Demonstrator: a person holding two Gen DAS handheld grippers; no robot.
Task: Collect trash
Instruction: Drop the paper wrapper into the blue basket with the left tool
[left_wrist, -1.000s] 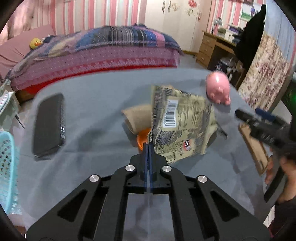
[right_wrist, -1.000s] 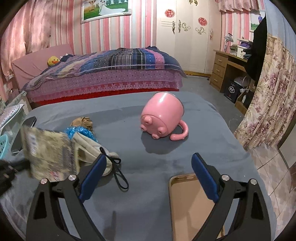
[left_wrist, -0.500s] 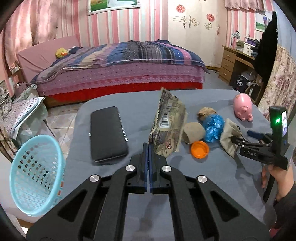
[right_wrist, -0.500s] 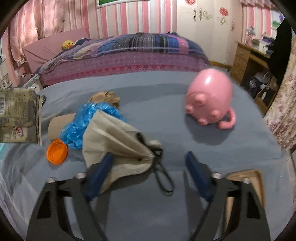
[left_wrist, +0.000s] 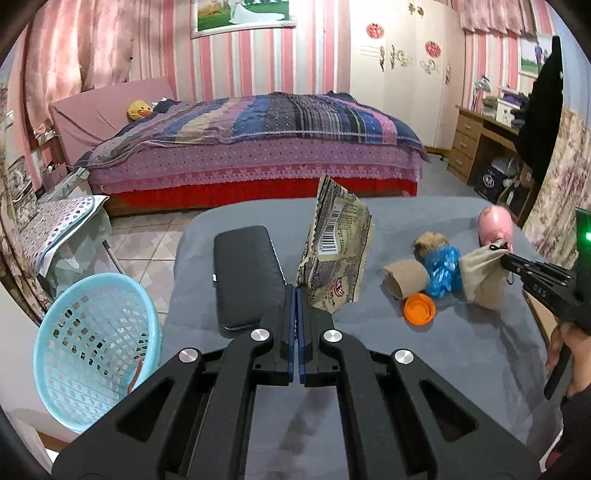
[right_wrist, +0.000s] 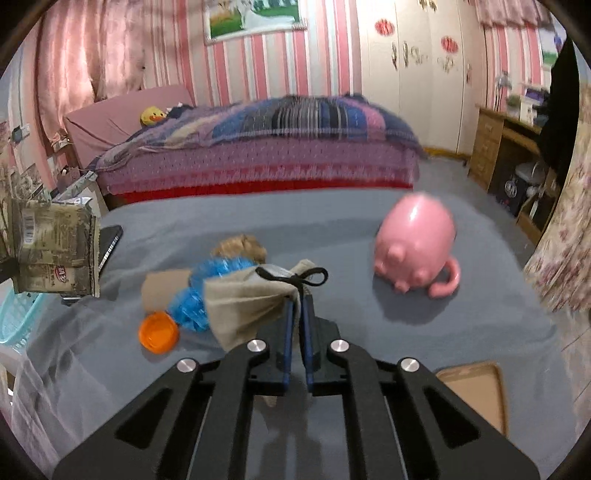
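Observation:
My left gripper (left_wrist: 296, 290) is shut on the lower corner of a crumpled snack wrapper (left_wrist: 338, 254) with a barcode, held upright above the grey table (left_wrist: 461, 362). The wrapper (right_wrist: 55, 251) also shows at the left edge of the right wrist view. My right gripper (right_wrist: 297, 295) is shut on the gathered top of a beige drawstring pouch (right_wrist: 247, 302), lifting its neck; the pouch (left_wrist: 480, 273) hangs from those fingers in the left view. Beside the pouch lie a blue plastic wad (right_wrist: 207, 291), a cardboard tube (right_wrist: 162, 291), an orange cap (right_wrist: 159, 332) and a brown crumpled scrap (right_wrist: 240, 247).
A light blue basket (left_wrist: 92, 350) stands off the table's left edge. A black case (left_wrist: 247, 273) lies at the table's left. A pink pig-shaped mug (right_wrist: 417, 243) sits at the right, a brown flat object (right_wrist: 476, 391) near the front right corner. A bed stands behind.
My right gripper moved left over the pouch and closed on its top, raising it. My left gripper carried the wrapper up and leftward, and the basket came into view.

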